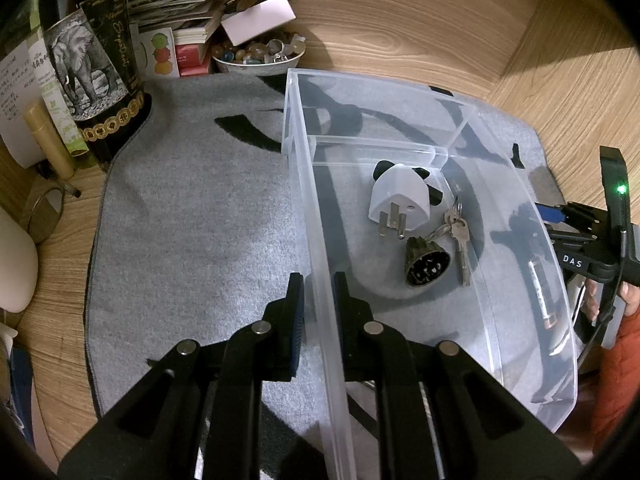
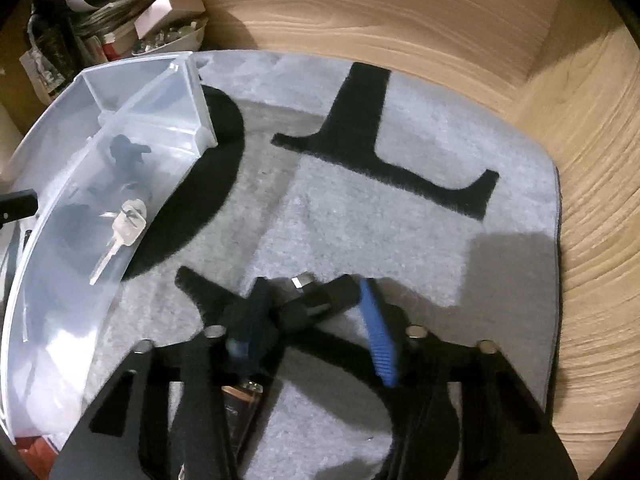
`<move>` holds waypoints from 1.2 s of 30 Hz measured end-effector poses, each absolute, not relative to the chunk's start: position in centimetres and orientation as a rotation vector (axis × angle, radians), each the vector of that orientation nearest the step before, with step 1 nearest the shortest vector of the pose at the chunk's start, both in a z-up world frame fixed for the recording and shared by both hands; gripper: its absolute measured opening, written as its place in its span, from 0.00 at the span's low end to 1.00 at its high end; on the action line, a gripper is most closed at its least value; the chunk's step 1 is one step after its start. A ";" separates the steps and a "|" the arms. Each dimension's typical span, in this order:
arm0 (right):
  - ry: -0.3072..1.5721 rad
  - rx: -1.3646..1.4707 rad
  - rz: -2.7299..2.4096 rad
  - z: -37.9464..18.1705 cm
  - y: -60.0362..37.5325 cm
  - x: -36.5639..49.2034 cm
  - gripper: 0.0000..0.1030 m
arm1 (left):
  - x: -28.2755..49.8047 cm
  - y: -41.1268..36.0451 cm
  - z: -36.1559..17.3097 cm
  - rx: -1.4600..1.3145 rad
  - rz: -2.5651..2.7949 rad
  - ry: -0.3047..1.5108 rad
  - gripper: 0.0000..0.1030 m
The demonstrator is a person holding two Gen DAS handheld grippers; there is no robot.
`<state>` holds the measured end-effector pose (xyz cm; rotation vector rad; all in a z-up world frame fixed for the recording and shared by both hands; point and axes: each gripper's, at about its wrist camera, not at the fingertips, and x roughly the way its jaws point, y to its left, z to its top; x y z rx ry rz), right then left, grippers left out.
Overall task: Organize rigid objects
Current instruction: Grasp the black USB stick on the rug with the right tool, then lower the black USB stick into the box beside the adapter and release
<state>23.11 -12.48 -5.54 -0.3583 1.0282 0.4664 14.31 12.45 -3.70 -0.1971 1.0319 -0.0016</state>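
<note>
My left gripper (image 1: 320, 304) is shut on the left wall of a clear plastic bin (image 1: 316, 216), one finger inside and one outside. In the bin lie a white panda-shaped plug adapter (image 1: 400, 196), a bunch of keys (image 1: 460, 240) and a dark round connector (image 1: 424, 260). A battery (image 1: 540, 296) shows through the bin's right wall. Beyond that wall is my right gripper (image 1: 560, 220). In the right wrist view, my right gripper (image 2: 316, 308) is low over the grey mat (image 2: 440, 240), and its pads touch both ends of a black USB stick (image 2: 320, 300) with a metal plug. The battery (image 2: 240, 400) lies under the fingers, with the bin (image 2: 192, 92) and keys (image 2: 128, 220) to the left.
A dark wine bottle (image 1: 92, 72) with an elephant label, a bowl of polished stones (image 1: 260, 56) and stacked papers and boxes (image 1: 192, 12) crowd the back left corner. Wooden walls close the back and right. A hand (image 1: 628, 292) and an orange sleeve (image 1: 616, 360) are at the right.
</note>
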 end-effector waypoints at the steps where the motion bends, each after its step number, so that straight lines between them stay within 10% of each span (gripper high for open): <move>1: 1.021 -0.361 0.463 -5.5 -12.4 23.0 0.39 | 14.3 12.5 -3.7 -0.196 -0.001 1.032 0.11; 36: 0.769 -0.350 0.765 2.1 -0.6 18.3 0.39 | 14.3 12.5 -3.8 -0.194 0.000 1.034 0.11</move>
